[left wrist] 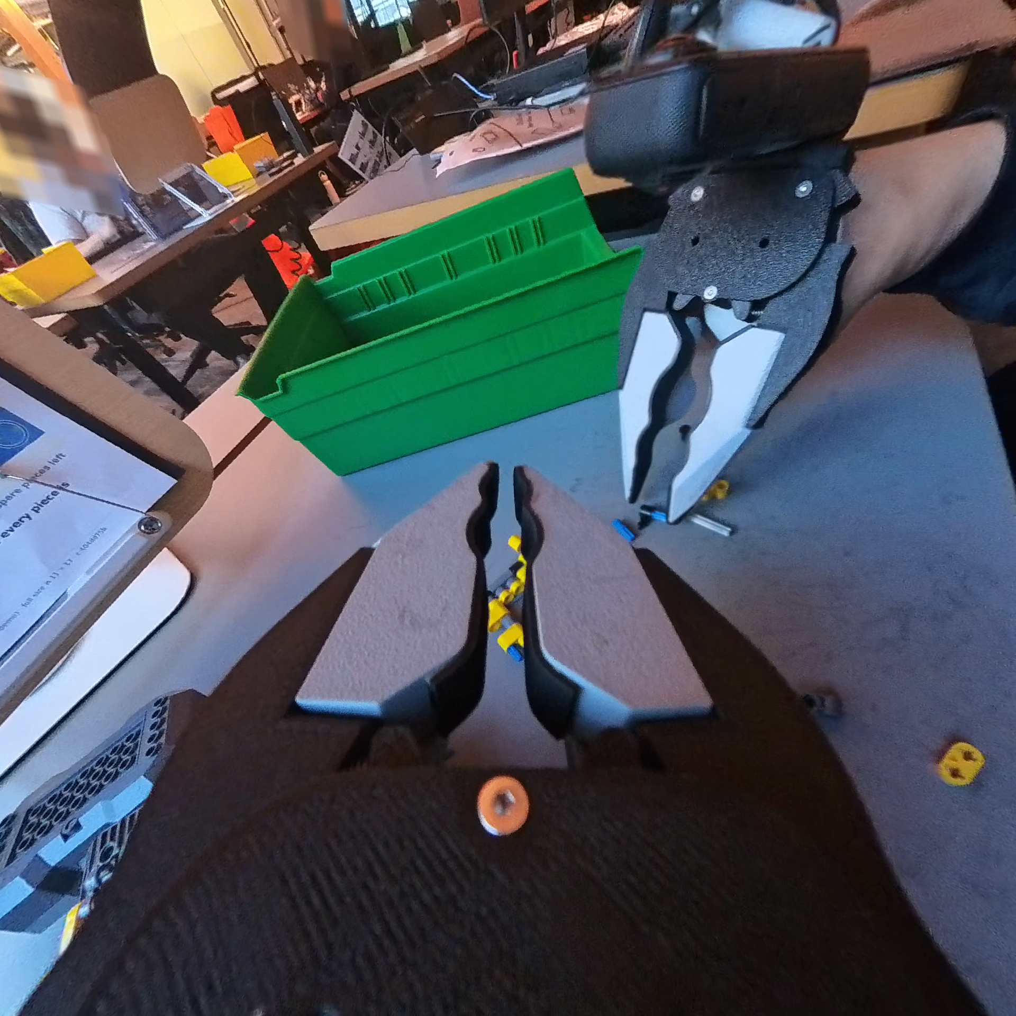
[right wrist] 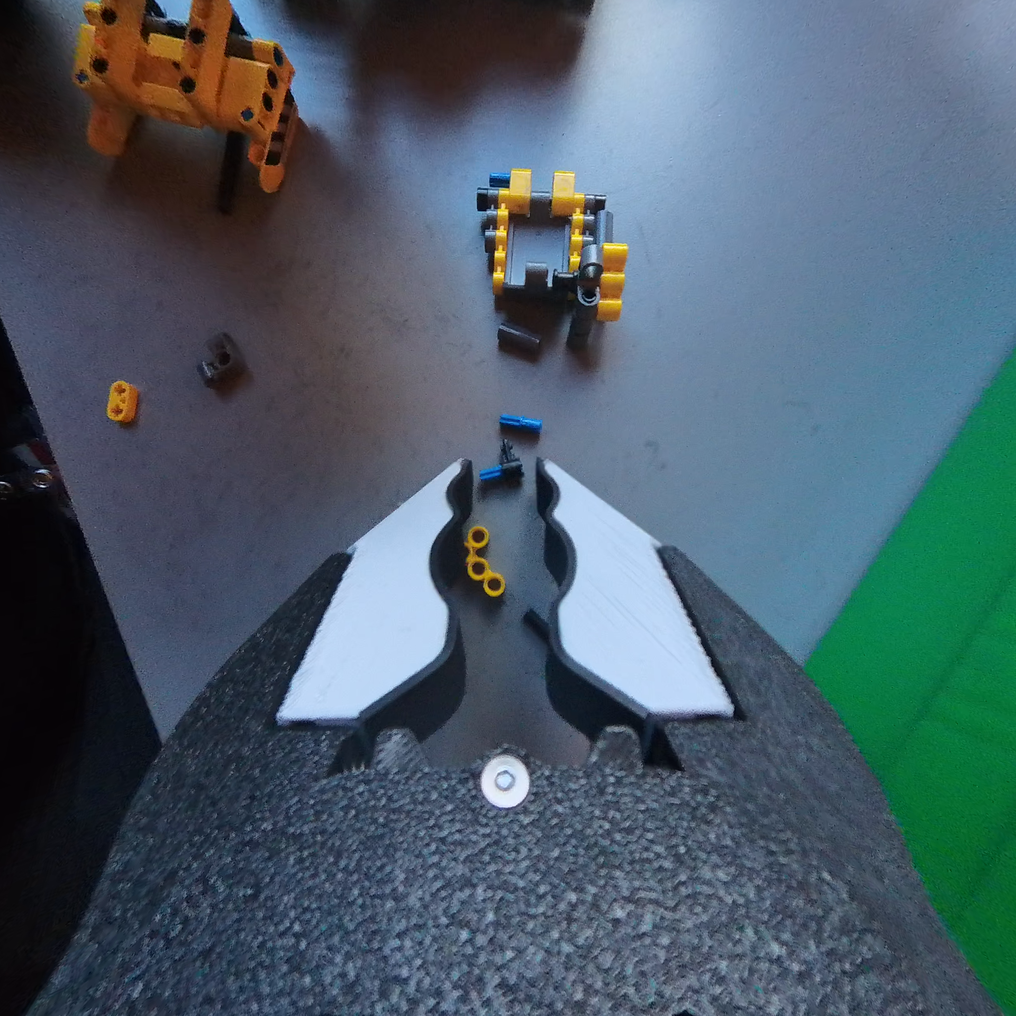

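My left gripper [left wrist: 506, 474] hovers over the grey table [left wrist: 852, 550], with its jaws closed to a thin slit and nothing between them. Through the slit I see a small yellow and grey brick frame [left wrist: 508, 596] on the table below; it also shows in the right wrist view [right wrist: 550, 247]. My right gripper [right wrist: 504, 466] is open, tips down near the table. A blue and black pin [right wrist: 499, 471] lies between its tips and a yellow three-ring piece [right wrist: 484, 561] lies under its fingers. The right gripper also shows in the left wrist view [left wrist: 654, 508], beside a green bin [left wrist: 456, 352].
A loose blue pin [right wrist: 520, 423], a black sleeve [right wrist: 518, 338], a dark connector [right wrist: 220, 360] and a yellow two-hole piece [right wrist: 122, 401] lie scattered. A larger yellow brick assembly [right wrist: 187, 82] sits far left. A printed sheet in a stand [left wrist: 55, 522] is at my left. The right tips stand about 10 cm off the dark connector [right wrist: 220, 360].
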Demonstrator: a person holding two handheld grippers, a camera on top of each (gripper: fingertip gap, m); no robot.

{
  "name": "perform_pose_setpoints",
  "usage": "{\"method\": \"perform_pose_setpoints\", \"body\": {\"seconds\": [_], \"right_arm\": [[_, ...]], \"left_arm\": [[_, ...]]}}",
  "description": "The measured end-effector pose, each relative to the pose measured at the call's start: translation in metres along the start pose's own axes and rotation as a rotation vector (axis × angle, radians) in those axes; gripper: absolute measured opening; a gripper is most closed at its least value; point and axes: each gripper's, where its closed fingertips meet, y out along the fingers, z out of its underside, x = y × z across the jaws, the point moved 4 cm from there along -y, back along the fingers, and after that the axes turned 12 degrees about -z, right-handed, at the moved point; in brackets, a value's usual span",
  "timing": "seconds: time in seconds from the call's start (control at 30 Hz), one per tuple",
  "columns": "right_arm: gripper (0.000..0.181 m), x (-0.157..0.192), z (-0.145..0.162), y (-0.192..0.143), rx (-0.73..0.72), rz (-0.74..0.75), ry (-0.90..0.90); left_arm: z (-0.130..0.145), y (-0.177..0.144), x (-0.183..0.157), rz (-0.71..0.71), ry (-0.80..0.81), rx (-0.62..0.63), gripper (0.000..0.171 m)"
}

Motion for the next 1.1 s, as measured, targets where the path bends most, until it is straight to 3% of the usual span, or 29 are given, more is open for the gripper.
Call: {"method": "perform_pose_setpoints", "body": {"seconds": [0.23, 0.37, 0.47, 0.53, 0.63, 0.77, 0.87, 0.97, 1.1], "right_arm": [[0.013, -0.002, 0.000, -0.001, 0.009, 0.009, 0.013], [0.013, -0.002, 0.005, -0.045, -0.058, 0.131, 0.028], [0.013, -0.018, 0.038, -0.091, -0.075, 0.260, 0.134], [0.013, -0.023, 0.068, -0.106, -0.085, 0.268, 0.243], [0.013, -0.021, 0.097, -0.101, -0.082, 0.257, 0.306], [0.013, -0.030, 0.126, -0.106, 0.026, 0.418, 0.289], [0.018, -0.031, 0.129, -0.106, -0.035, 0.381, 0.338], [0.026, -0.027, 0.121, -0.112, -0.026, 0.428, 0.279], [0.042, -0.001, 0.076, -0.114, -0.130, 0.453, 0.088]], "left_arm": [[0.000, 0.000, 0.003, -0.011, 0.003, -0.001, 0.002], [-0.001, -0.001, 0.003, -0.011, 0.005, -0.006, 0.002], [-0.003, -0.003, 0.000, -0.002, 0.011, -0.012, 0.002], [-0.006, -0.004, -0.003, 0.005, 0.010, -0.022, 0.002], [-0.007, -0.004, -0.004, 0.009, 0.008, -0.026, 0.002], [-0.003, -0.002, -0.003, 0.006, 0.009, -0.010, 0.003], [-0.002, -0.001, -0.003, -0.001, 0.011, -0.006, 0.003], [-0.002, -0.001, 0.001, -0.016, 0.001, -0.003, 0.003], [-0.005, -0.001, 0.011, -0.058, -0.069, -0.015, 0.007]]}}
